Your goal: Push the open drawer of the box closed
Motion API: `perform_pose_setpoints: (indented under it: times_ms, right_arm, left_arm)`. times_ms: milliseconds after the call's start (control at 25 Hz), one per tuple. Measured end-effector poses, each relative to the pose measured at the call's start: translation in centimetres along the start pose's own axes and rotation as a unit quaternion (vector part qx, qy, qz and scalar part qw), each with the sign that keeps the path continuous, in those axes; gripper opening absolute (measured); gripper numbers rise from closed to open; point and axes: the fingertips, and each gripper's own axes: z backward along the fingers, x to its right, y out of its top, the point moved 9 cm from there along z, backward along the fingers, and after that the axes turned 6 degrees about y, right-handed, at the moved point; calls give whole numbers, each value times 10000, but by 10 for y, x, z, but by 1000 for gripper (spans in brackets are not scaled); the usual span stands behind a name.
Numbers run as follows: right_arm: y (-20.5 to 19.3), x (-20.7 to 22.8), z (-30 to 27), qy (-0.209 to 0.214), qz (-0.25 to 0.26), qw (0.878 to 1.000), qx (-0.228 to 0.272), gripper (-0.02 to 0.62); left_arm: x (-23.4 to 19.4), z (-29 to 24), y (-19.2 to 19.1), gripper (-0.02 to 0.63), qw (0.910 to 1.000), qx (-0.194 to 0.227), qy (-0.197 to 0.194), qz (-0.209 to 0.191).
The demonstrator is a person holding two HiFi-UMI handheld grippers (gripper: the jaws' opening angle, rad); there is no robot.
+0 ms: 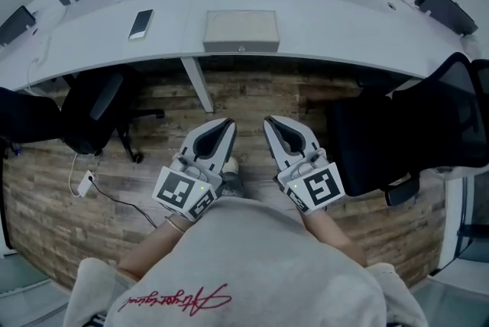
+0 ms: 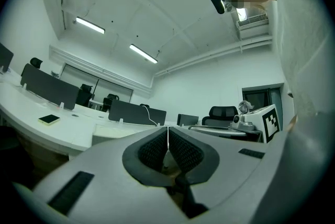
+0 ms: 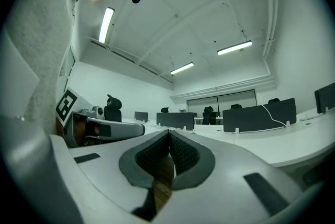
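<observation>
Box (image 1: 241,27), drawer (image 1: 241,46) maybe ajar, well ahead of L gripper (image 1: 227,124) & R gripper (image 1: 269,121); jaws clenched, empty.

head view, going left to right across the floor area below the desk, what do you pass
left chair → left hand-held gripper → right hand-held gripper → right chair

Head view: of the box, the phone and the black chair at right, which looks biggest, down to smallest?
1. Black chair, largest, though it is nearer the camera.
2. The box on the desk.
3. Phone, smallest.
</observation>
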Motion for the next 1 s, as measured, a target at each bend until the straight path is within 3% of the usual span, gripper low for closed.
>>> perform_pose_setpoints:
  times_ms: [480, 1000]
  right_arm:
    - [-2, -64, 87, 141, 77, 9997, -164, 20]
    - [2, -91, 123, 199, 58, 9998, 17, 18]
  left_arm:
    - [83, 65, -20, 20, 10000, -3, 1, 82]
    - [118, 93, -21, 20, 9999, 81, -17, -77]
